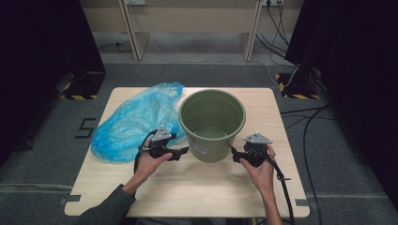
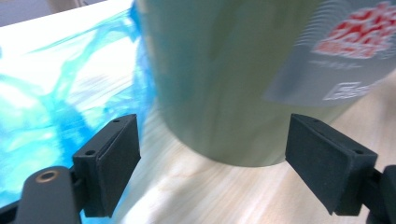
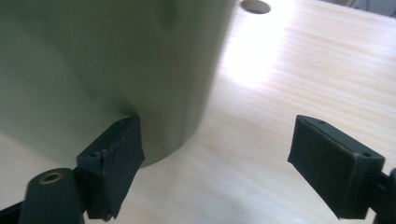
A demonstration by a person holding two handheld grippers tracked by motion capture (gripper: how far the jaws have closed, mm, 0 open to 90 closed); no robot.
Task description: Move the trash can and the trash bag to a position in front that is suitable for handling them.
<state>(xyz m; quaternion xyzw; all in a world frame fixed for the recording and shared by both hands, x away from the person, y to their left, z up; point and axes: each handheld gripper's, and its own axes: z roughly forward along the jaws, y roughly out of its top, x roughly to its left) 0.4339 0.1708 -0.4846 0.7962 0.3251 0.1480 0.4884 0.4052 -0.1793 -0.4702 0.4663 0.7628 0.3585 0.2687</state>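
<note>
High view: one olive-green round plastic bucket (image 1: pixel 212 123) stands upright near the middle of the pale wooden square table (image 1: pixel 187 192), its mouth open to the ceiling and nothing to be seen inside it. One crumpled translucent blue plastic bag (image 1: pixel 132 119) lies on the tabletop to the bucket's left, pressed up against its side.

Two grippers are at the bucket, one on each flank, low down near its base. The left gripper (image 1: pixel 180 152) points in at the bucket's lower left wall, the right gripper (image 1: pixel 236 156) at its lower right wall. A pale label (image 1: pixel 199 149) sits on the front of the bucket; from up here its print is too small to read.

In the left gripper view the bucket's wall (image 2: pixel 219 79) looms between and beyond the two black pads (image 2: pixel 109 163), blurred, with the label's red and white print (image 2: pixel 359 39) smeared past reading and cut off at the right edge. The jaws stand wide apart and clasp nothing; the blue bag (image 2: pixel 56 98) shows off to the left.

In the right gripper view the jaws are likewise spread wide and hold nothing. The bucket's base (image 3: pixel 116 70) lies just beyond the left-hand pad (image 3: pixel 114 163), seemingly touching or nearly so, while the other pad hangs over bare wood. The bucket's upper part is cut off at the top.
</note>
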